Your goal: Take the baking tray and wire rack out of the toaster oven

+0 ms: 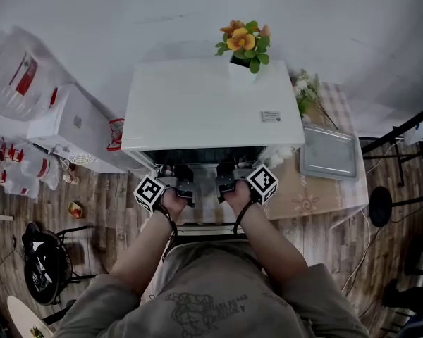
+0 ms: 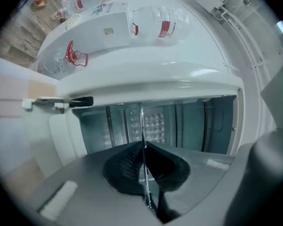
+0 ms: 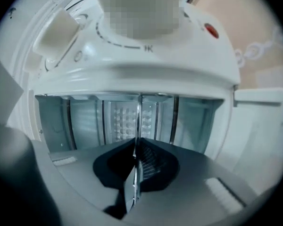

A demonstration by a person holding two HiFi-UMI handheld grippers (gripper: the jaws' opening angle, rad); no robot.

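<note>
The white toaster oven stands on the table with its front open. Both grippers reach level into its mouth, side by side. My left gripper is shut on a thin shiny metal edge, the wire rack, which I see edge-on. My right gripper is shut on the same rack further right. The grey baking tray lies flat on the table, to the right of the oven. In the head view the oven's top hides the rack.
A pot of orange flowers sits on the oven's back edge. A white water dispenser with bottles stands to the left. The oven's knob panel is close beside the right gripper. The patterned tablecloth ends near the tray.
</note>
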